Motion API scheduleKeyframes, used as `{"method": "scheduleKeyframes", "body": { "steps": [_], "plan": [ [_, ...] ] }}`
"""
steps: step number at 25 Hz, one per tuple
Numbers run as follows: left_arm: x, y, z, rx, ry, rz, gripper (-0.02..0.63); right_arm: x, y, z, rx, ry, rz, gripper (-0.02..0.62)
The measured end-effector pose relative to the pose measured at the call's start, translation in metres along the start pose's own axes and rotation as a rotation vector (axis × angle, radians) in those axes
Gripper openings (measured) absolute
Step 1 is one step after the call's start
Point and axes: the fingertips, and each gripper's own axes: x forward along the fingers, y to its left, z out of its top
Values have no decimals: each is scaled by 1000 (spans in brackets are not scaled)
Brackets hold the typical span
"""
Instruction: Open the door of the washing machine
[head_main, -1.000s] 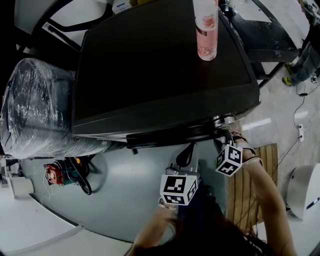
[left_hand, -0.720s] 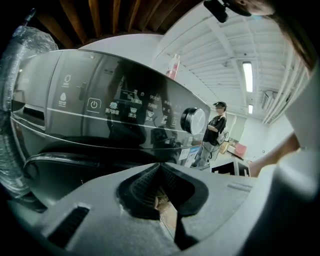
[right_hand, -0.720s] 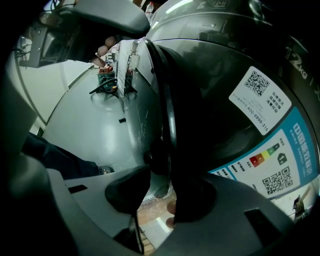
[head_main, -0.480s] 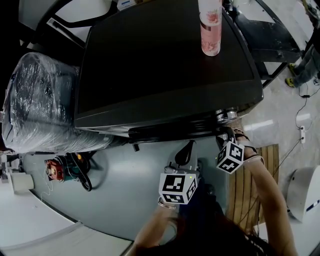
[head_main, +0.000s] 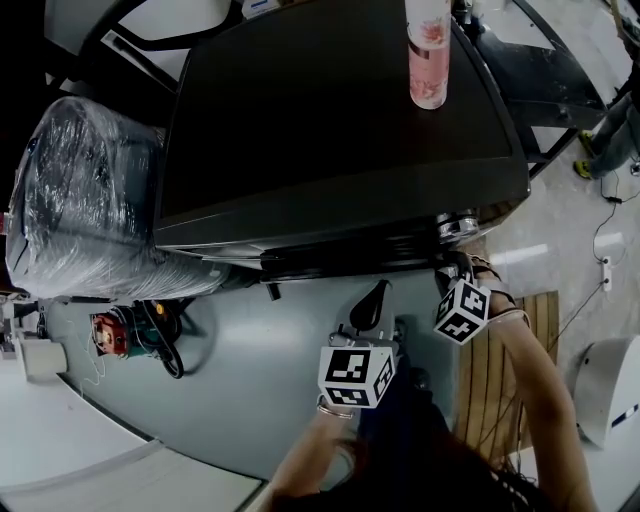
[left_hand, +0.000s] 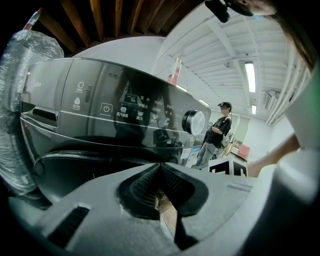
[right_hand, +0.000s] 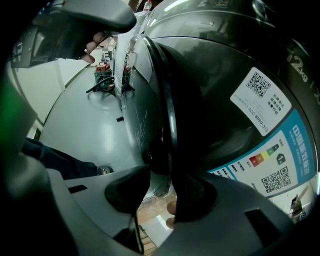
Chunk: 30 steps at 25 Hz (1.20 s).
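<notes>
Right gripper view: right gripper (right_hand: 159, 187) jaws apart, door (right_hand: 210, 110) rim between their tips, low on the washing machine (head_main: 340, 130) front. Left gripper (left_hand: 161, 172) jaws together, empty, facing the machine's control panel (left_hand: 125, 107).

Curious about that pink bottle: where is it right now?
In the head view, the pink bottle stands upright on the washing machine's dark top, toward its back right corner.

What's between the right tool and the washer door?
Nothing: in the right gripper view the right tool has the door's rim between its open jaws.
</notes>
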Motion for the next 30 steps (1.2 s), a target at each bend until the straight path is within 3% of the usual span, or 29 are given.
{"method": "scheduleKeyframes", "body": {
  "steps": [12, 15, 17, 20, 30],
  "plan": [
    [-8, 3, -6, -15, 1, 14, 14, -4, 6, -2, 1, 16, 16, 135],
    [-16, -2, 2, 3, -38, 10, 14, -24, 70, -17, -12, -49, 149, 101],
    [-32, -11, 2, 55, -35, 19, 14, -40, 125, -23, 55, -135, 184, 97],
    [-59, -18, -19, 58, -34, 5, 14, -57, 161, -24, 126, -195, 147, 97],
    [-109, -15, -41, 83, 9, 0, 14, -71, 212, -18, 197, -172, 92, 95]
  ]
}}
